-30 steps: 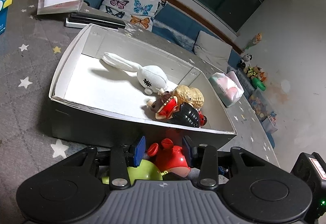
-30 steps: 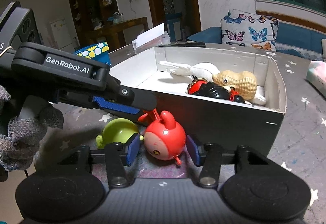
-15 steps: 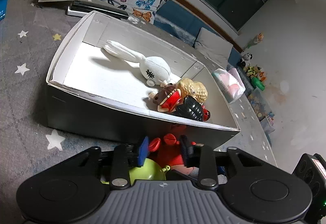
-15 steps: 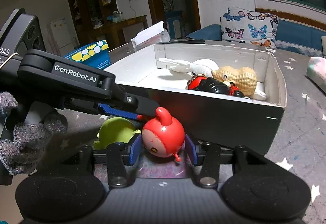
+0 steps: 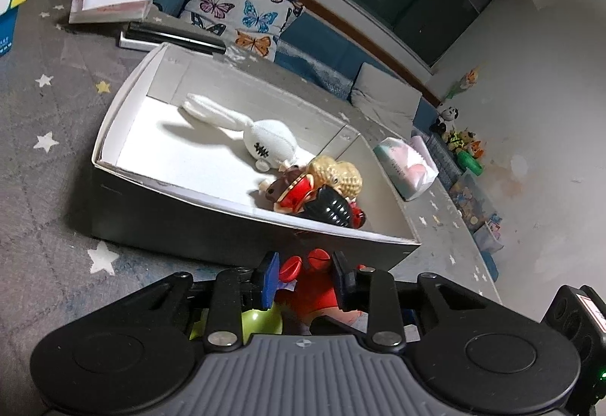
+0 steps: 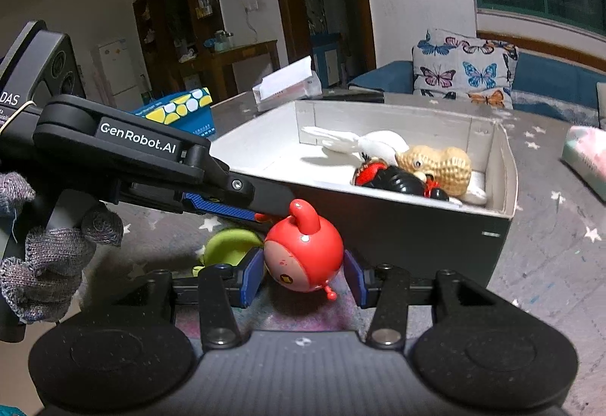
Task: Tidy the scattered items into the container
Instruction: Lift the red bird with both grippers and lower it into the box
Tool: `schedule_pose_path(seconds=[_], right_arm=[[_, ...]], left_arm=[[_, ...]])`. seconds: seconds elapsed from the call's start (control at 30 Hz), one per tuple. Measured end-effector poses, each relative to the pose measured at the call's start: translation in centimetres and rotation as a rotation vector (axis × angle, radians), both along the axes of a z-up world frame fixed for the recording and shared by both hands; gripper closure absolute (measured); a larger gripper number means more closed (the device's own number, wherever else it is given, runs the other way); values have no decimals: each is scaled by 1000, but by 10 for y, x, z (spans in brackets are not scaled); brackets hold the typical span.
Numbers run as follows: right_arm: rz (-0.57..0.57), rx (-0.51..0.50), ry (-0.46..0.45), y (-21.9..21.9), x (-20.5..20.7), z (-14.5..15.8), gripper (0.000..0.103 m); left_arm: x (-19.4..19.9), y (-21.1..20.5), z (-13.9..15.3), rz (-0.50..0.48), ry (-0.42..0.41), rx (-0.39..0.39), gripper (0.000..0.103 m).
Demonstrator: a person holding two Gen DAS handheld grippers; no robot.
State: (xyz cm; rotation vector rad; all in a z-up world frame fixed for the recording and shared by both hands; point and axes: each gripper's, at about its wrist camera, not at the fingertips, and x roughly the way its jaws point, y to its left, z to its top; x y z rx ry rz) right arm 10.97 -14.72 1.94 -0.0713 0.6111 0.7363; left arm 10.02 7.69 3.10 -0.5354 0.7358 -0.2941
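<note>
A round red toy (image 6: pixel 303 253) with two ears sits in front of the white box (image 6: pixel 416 222). My right gripper (image 6: pixel 303 281) has its jaws around the toy's body, a small gap on the right side. My left gripper (image 5: pixel 303 277) comes in from above and is closed on the toy's red ears (image 5: pixel 308 264). A green toy (image 6: pixel 231 245) lies just left of the red one; it also shows in the left wrist view (image 5: pixel 261 321). Inside the box (image 5: pixel 189 188) lie a white rabbit (image 5: pixel 265 141), a peanut toy (image 5: pixel 337 175) and dark red-black toys (image 5: pixel 314 202).
The grey star-patterned cloth (image 5: pixel 45 166) covers the table. A tissue pack (image 5: pixel 405 166) lies right of the box. A blue patterned box (image 6: pixel 181 111), a white tissue box (image 6: pixel 288 84) and a black flat item (image 5: pixel 170 35) stand behind it.
The red toy has been lifted a little and both grippers have risen. The left gripper's jaws have narrowed onto the toy's ears.
</note>
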Motion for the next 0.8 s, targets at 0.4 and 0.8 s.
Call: schedule_pose_path(seconds=[0.4, 0.8], right_arm=[[39, 4, -98, 19, 24, 48, 56], [62, -2, 12, 57, 104, 46, 56]], left_arm=[[12, 16, 49, 60, -108, 10, 71], [78, 44, 39, 139, -57, 19, 71]])
